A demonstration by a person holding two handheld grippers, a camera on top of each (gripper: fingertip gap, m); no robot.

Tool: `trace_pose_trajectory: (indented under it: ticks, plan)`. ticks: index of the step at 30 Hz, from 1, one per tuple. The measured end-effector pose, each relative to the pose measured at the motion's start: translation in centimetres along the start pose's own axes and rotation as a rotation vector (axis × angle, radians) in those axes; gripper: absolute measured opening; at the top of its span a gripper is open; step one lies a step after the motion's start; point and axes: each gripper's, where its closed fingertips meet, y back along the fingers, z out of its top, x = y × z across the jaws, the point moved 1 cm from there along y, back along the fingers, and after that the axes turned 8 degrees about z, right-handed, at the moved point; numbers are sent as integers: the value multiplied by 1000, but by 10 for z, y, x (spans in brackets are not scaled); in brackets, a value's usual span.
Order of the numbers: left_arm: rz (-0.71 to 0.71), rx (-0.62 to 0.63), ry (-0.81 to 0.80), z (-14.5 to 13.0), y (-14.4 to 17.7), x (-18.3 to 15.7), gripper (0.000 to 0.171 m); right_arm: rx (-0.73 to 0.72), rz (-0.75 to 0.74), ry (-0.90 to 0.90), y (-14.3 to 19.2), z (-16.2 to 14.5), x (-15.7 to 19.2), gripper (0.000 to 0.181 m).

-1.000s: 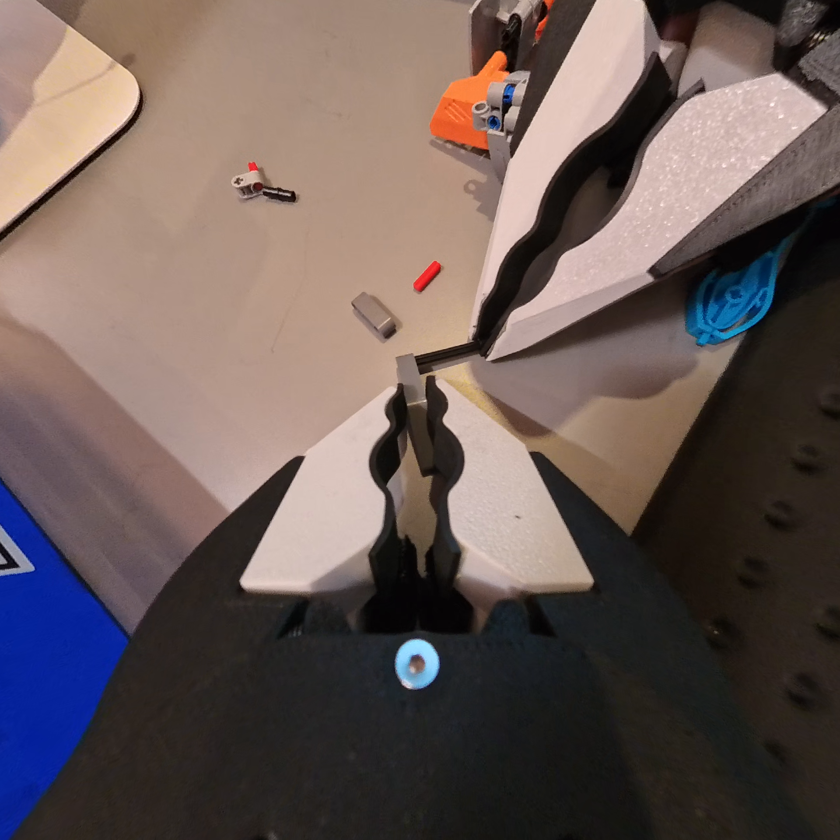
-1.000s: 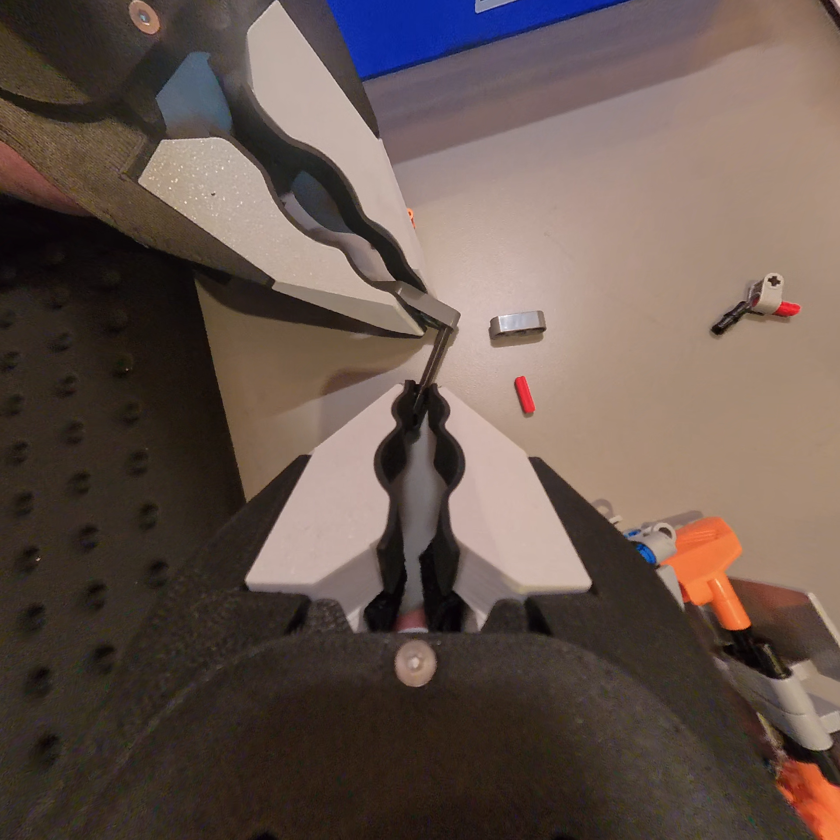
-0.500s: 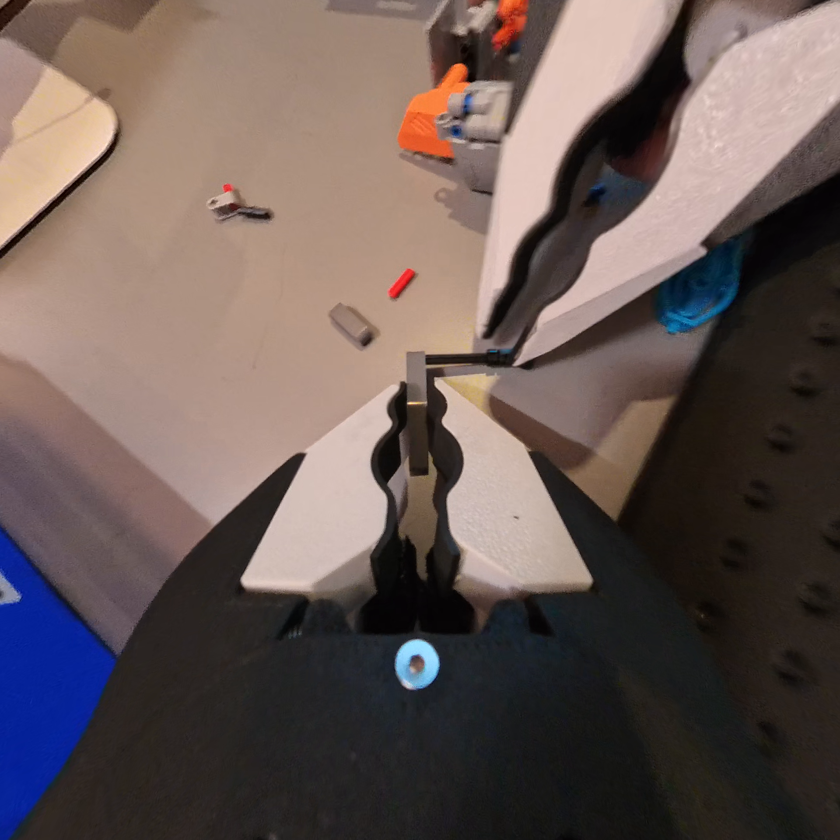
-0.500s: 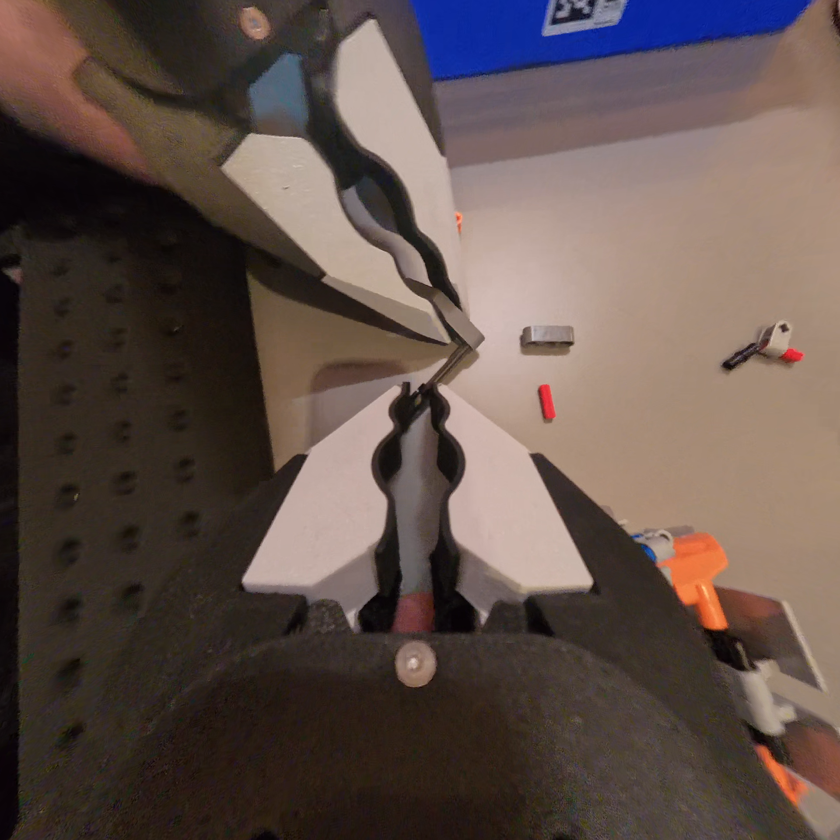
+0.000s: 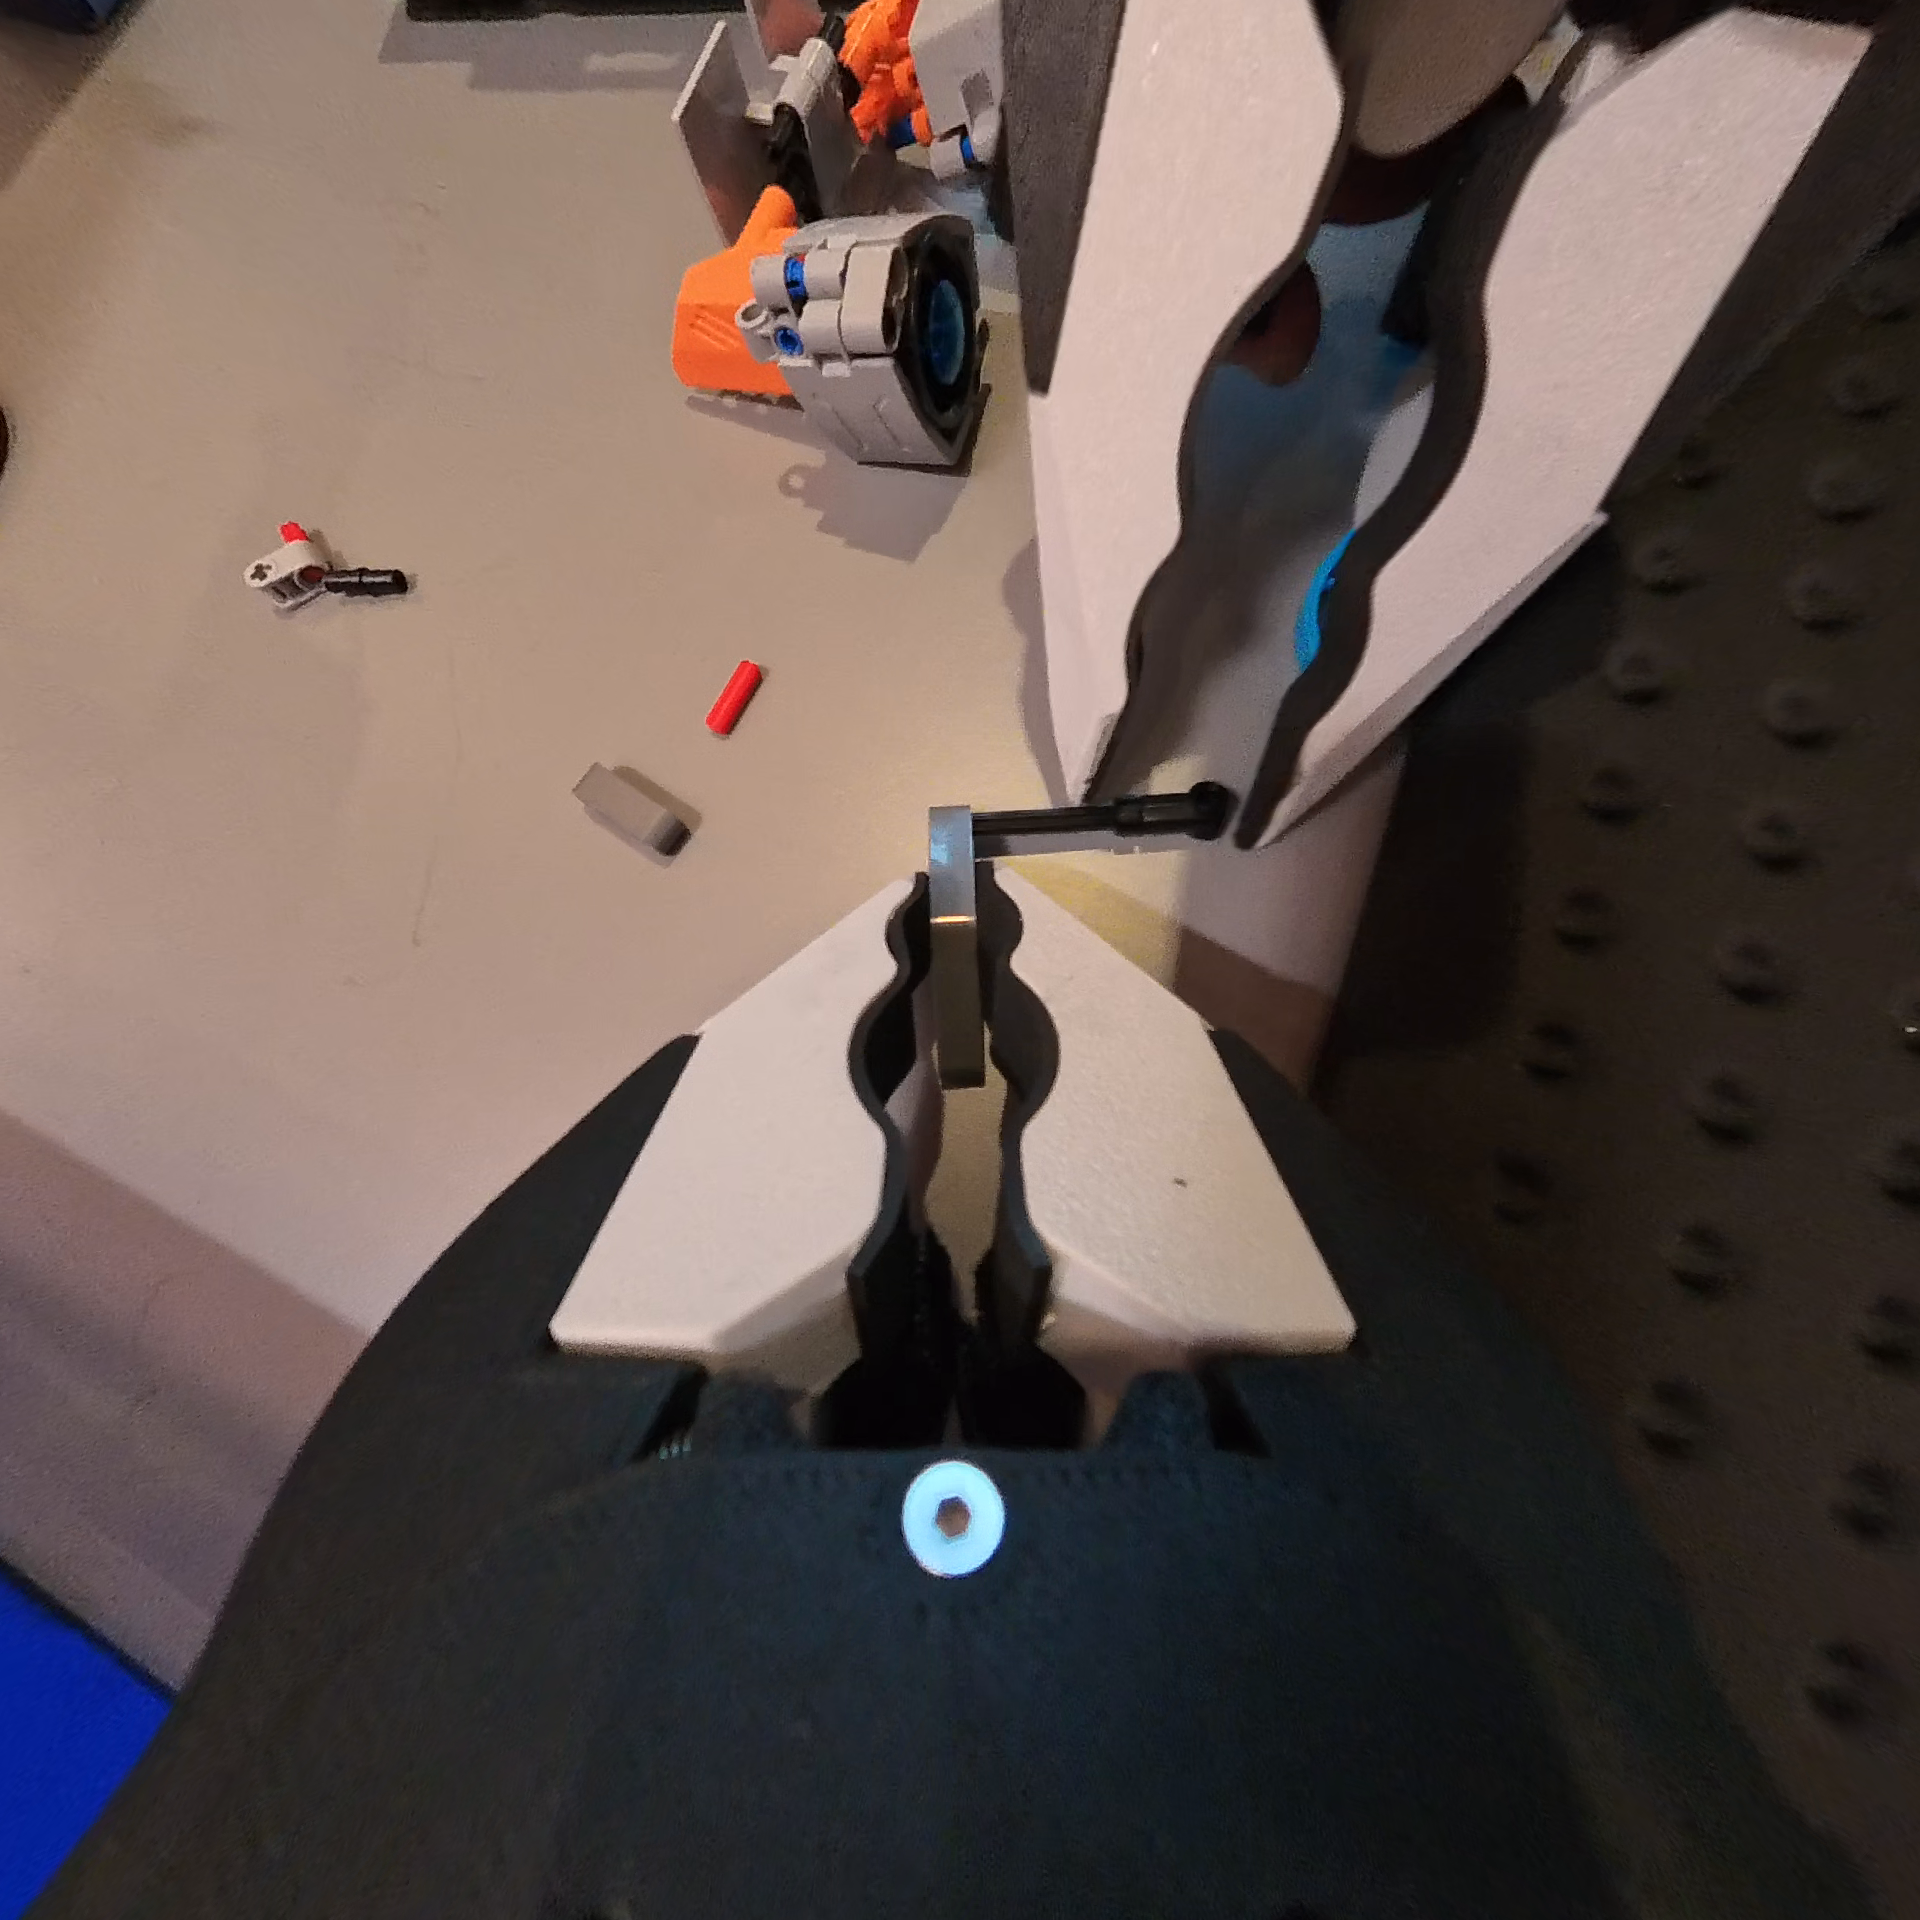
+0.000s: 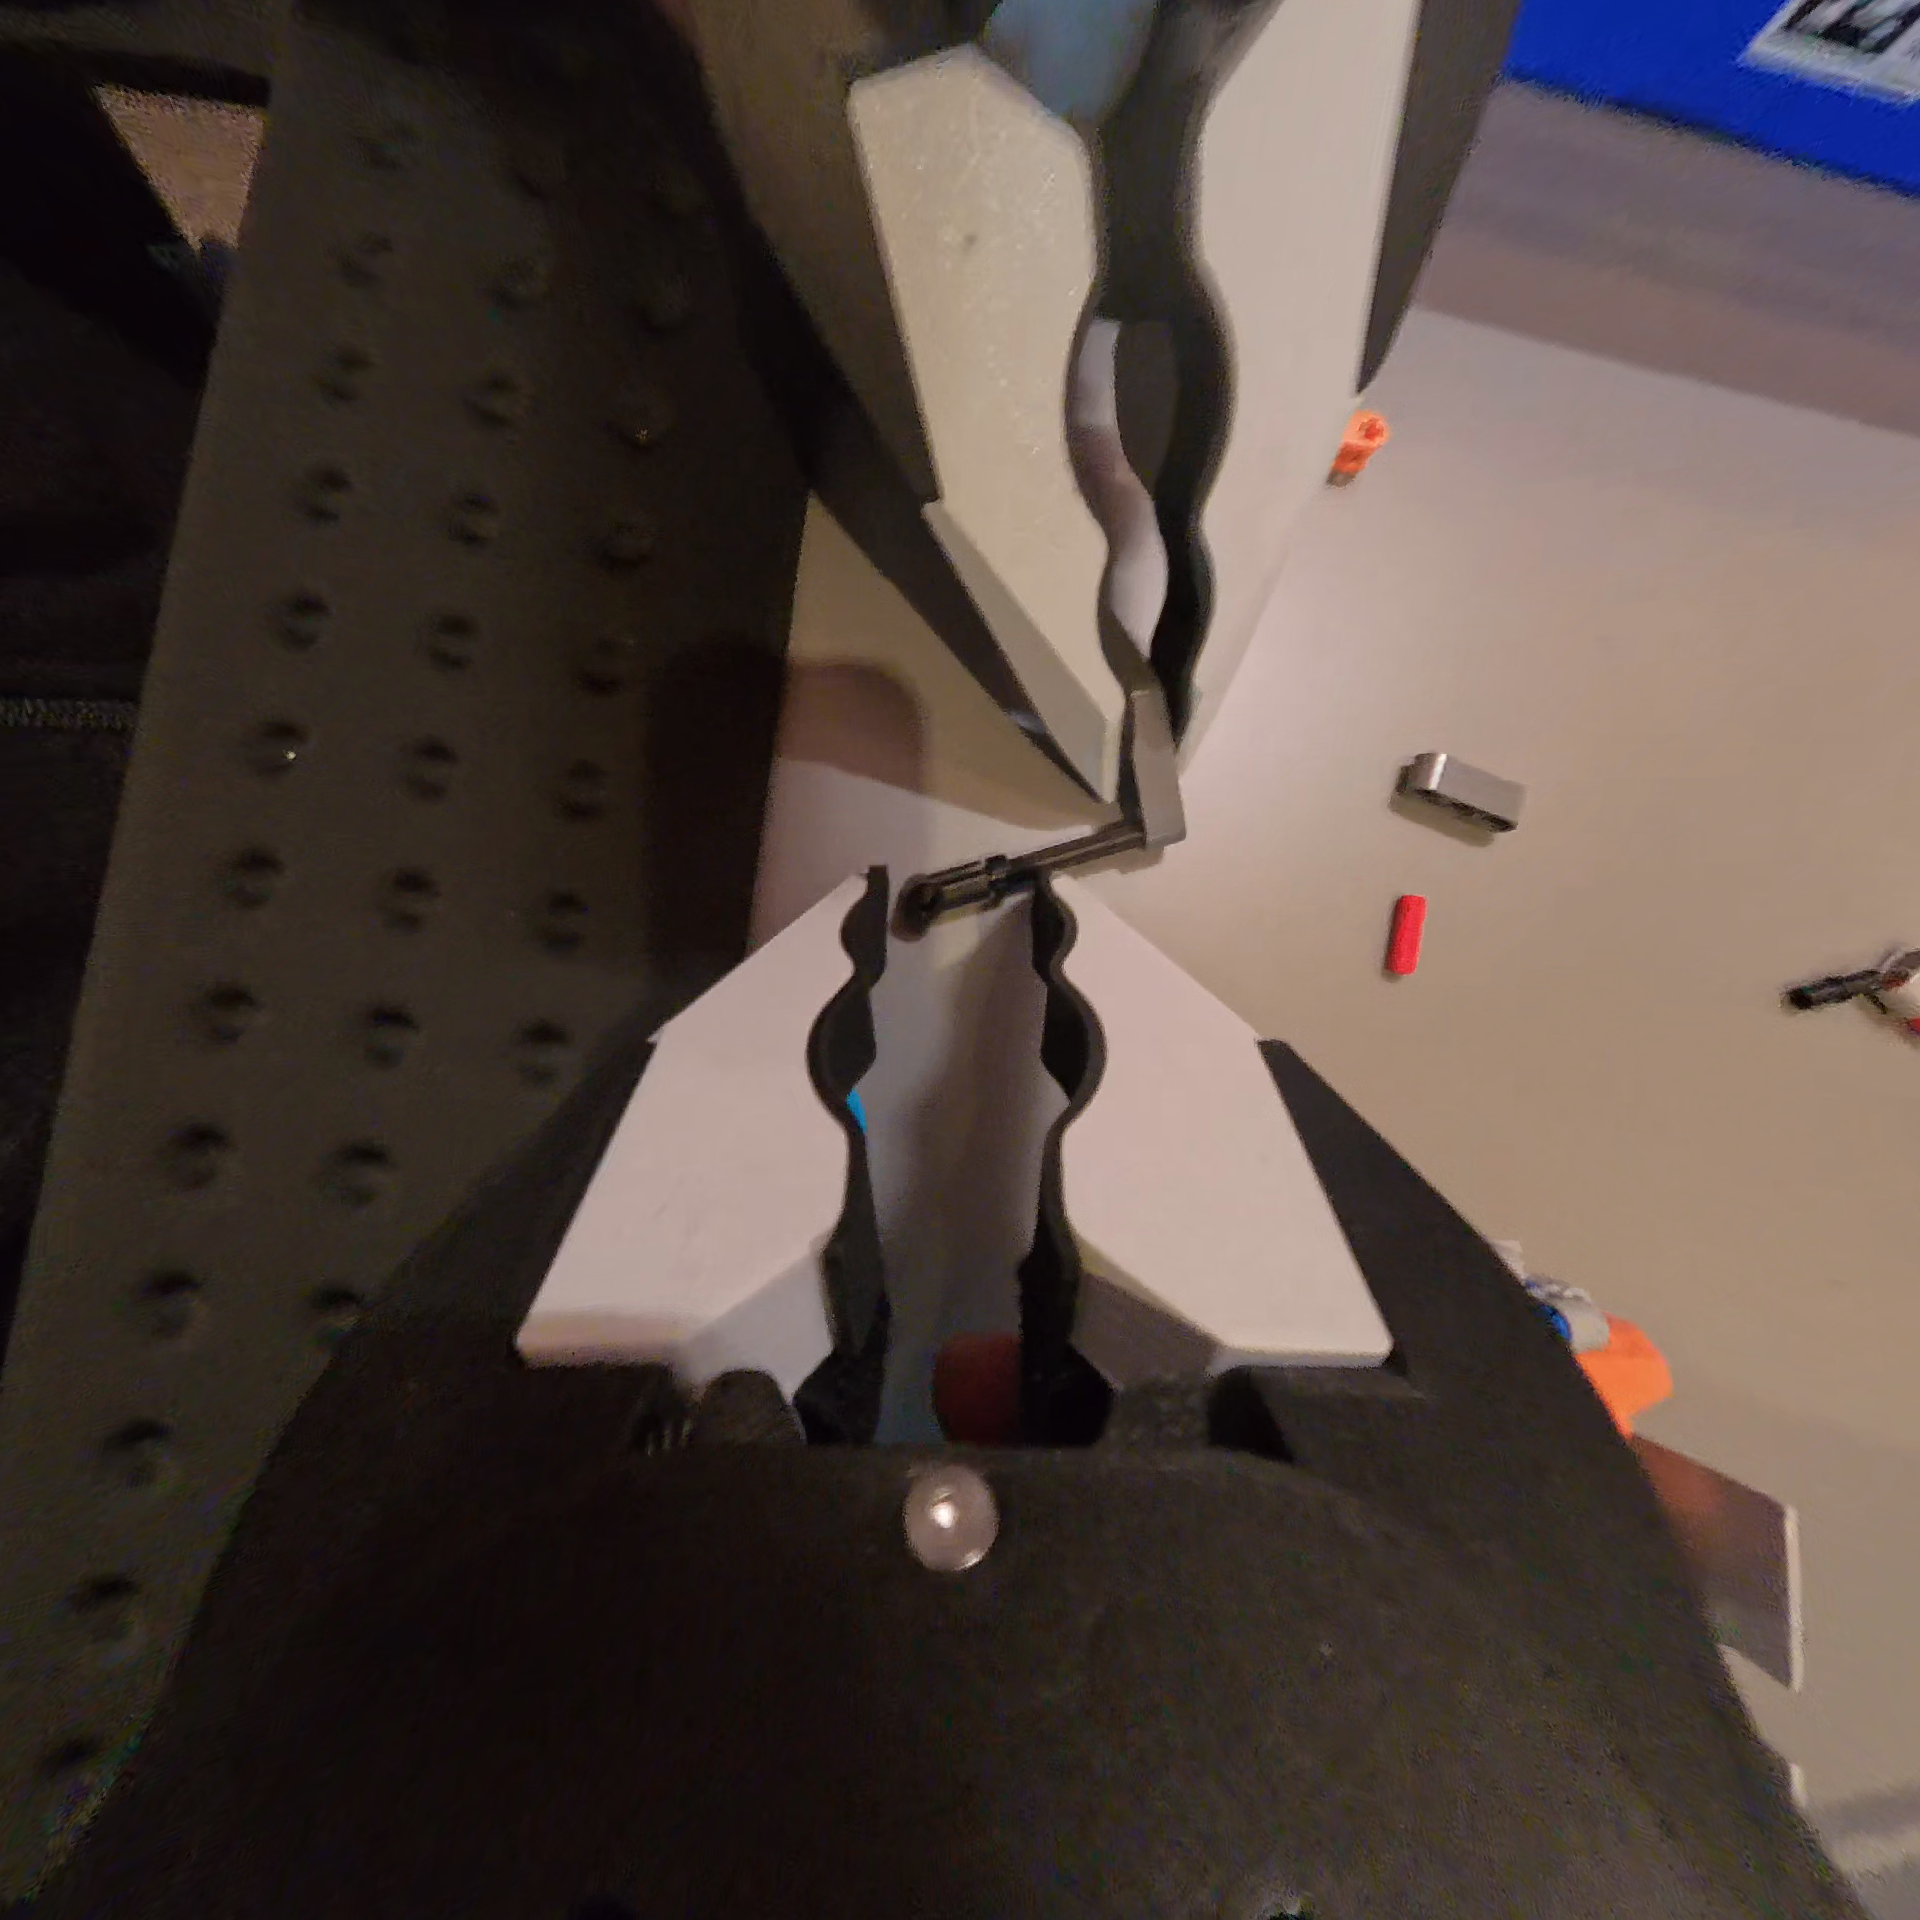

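Left gripper: its jaws are clenching a flat grey beam, which is standing edge-up between them and poking out past the tips.
Black pin: it is sticking sideways out of the beam's far end, reaching toward the right gripper.
Right gripper: its jaws are standing released, parted around the pin's free end without pinching it.
Step in hand: the pin appears seated in the beam, with the right jaws letting go of it.
Next move: likely calling for the right jaws backing straight off, so as not to knock the pin.
Beyond the jaws: a short grey block, a red peg and a small white-and-black connector are lying on the desk; farther off, an orange-and-grey model is sitting.
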Motion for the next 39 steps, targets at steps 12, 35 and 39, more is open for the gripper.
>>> trace_pose_trajectory:
  ticks: [12,35,39]
  plan:
    - [-12,-4,-19,1,0,-4,6,-22,27,36,2,-3,8,14]
    - [-6,-10,-34,1,0,-6,6,-83,17,-3,3,3,8,15]
    - [-5,-9,-39,1,0,-6,6,-83,9,11,3,2,8,15]
